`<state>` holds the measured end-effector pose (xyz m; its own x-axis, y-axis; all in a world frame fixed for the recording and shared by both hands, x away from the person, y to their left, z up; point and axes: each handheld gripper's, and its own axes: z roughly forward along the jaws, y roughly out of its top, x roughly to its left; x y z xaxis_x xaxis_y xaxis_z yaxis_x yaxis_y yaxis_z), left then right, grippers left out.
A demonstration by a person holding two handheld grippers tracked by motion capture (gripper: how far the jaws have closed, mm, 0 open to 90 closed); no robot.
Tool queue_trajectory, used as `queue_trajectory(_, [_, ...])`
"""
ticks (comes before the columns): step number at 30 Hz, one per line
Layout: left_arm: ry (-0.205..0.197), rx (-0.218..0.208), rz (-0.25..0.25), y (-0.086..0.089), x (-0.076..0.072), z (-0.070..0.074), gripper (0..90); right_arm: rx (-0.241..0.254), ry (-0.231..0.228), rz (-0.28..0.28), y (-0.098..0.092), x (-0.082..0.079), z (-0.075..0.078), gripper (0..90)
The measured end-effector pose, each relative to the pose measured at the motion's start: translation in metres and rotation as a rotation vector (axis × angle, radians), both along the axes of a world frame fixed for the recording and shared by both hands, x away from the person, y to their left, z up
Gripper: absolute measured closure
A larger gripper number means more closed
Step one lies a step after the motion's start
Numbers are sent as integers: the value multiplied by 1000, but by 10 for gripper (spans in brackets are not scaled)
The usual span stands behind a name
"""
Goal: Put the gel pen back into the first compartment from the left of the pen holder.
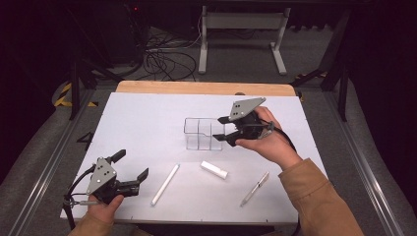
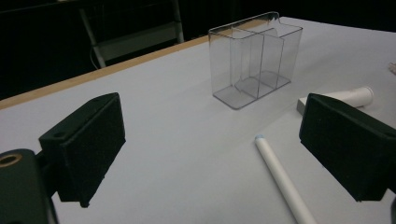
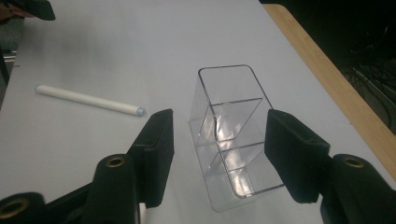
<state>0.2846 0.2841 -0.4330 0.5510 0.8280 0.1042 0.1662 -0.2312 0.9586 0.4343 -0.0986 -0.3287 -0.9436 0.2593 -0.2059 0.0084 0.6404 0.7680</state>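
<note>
A clear plastic organizer with dividers stands upright in the middle of the white table. My right gripper hangs at its right end, open, its jaws wider than the box and not pressing on it. A long white pen lies in front of the organizer. Beside it are a short white piece and a silver pen. Low at the front left corner, my left gripper stands open and empty, pointing toward the white pen.
A wooden strip runs along the table's far edge. Beyond it stand a white desk frame and loose cables on the floor. Bare white table surface lies left of the organizer.
</note>
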Motion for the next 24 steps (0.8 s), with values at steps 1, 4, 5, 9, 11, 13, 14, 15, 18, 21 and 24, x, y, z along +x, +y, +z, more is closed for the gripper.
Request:
queue_trajectory(1, [0, 0, 0, 0, 0, 0, 78, 2, 0, -3, -2, -1, 0, 428])
queue_trajectory(4, [4, -3, 0, -1, 0, 0, 78, 3, -3, -6, -6, -5, 0, 427])
queue_trajectory(5, [3, 1, 0, -1, 0, 0, 78, 7, -4, -6, -7, -5, 0, 426])
queue_trajectory(9, [2, 2, 0, -1, 0, 0, 78, 11, -7, -11, -9, -7, 1, 423])
queue_trajectory(11, [4, 0, 0, -1, 0, 0, 78, 11, -10, -9, -9, -8, 1, 420])
queue_trajectory(13, [2, 1, 1, 0, 0, 0, 79, 9, -9, -4, -9, -10, 1, 418])
queue_trajectory(14, [1, 2, 1, 0, 0, 0, 79, 6, -15, -4, -8, -11, 1, 417])
queue_trajectory(15, [1, 2, 1, 0, 0, 0, 78, -3, -24, -1, -8, -13, 1, 414])
queue_trajectory(18, [0, 3, 1, 0, 0, 0, 79, -12, -29, 12, -8, -17, 0, 408])
queue_trajectory(21, [2, 3, 1, 0, 0, 0, 79, -10, -33, 19, -10, -20, 1, 399])
queue_trajectory(24, [0, 4, 3, -1, 0, 0, 78, -3, -31, 20, -12, -22, 2, 398])
